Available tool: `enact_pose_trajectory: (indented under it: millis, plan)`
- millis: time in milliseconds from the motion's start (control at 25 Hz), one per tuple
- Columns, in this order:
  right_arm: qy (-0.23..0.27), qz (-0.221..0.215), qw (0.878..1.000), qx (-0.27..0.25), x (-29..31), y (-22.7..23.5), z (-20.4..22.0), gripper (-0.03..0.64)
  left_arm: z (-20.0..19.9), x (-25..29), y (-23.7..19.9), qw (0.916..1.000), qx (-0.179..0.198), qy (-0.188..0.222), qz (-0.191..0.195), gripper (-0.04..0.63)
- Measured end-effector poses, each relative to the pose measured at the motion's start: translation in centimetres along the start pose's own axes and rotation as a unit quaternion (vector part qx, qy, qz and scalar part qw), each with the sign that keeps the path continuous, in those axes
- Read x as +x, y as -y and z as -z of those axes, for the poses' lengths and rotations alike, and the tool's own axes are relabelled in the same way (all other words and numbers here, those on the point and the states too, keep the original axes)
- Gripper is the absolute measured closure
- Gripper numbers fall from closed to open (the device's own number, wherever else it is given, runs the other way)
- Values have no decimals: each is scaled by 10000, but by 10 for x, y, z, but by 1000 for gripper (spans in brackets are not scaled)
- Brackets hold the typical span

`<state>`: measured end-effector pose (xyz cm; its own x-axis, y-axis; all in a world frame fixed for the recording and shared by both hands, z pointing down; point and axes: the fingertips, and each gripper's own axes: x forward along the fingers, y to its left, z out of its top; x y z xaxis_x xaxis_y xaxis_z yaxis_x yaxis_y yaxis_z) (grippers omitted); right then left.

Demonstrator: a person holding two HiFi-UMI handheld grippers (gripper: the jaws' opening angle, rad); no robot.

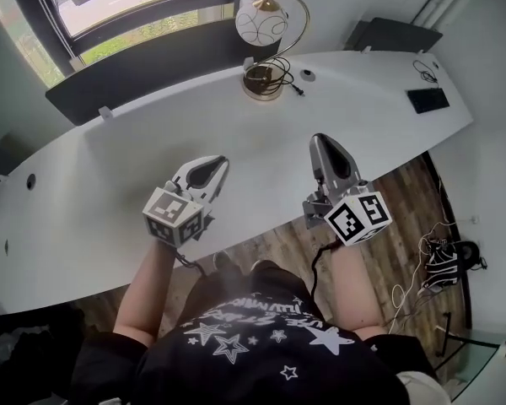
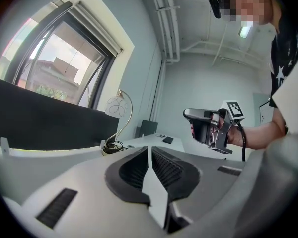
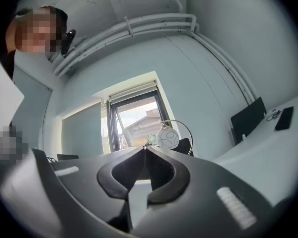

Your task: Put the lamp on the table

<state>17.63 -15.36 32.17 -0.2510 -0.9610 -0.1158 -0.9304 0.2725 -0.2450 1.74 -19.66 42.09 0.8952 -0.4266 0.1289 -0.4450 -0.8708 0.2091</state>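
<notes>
The lamp (image 1: 262, 26) stands upright at the far edge of the white table (image 1: 110, 192). It has a white globe shade, a curved gold arm and a round base with its cord coiled beside it. It also shows small and distant as the lamp (image 2: 114, 106) in the left gripper view and the lamp (image 3: 168, 138) in the right gripper view. My left gripper (image 1: 219, 164) hovers over the table's near edge, shut and empty. My right gripper (image 1: 320, 142) is level with it to the right, also shut with nothing in it. Both are well short of the lamp.
A black flat device (image 1: 427, 99) and a thin cable (image 1: 423, 72) lie at the table's right end. A dark divider panel (image 1: 143, 70) runs behind the table below the window. Wooden floor with tangled cables (image 1: 443, 256) lies to the right of me.
</notes>
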Motion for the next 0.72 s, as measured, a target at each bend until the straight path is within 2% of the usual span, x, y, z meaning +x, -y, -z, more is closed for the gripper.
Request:
enact_pose_trajectory:
  millis: [280,520,640,720]
  plan:
    - [183,-108,9998,31,-42,-24,-10,603,-6,-22,46,9999,83,146,39,566]
    - [116,-122,9998,105,-119,-50,-7,606,-6,-53,110,9996,250,131,-90,566]
    - [102,-98,9998,126,-159,-58,-7,606,-4,-74,142,9988,426,207,-160,566]
    - [103,-72,9998,181,-179,-61,-7,607,-5,-87,160,9985,400,293,-238,566]
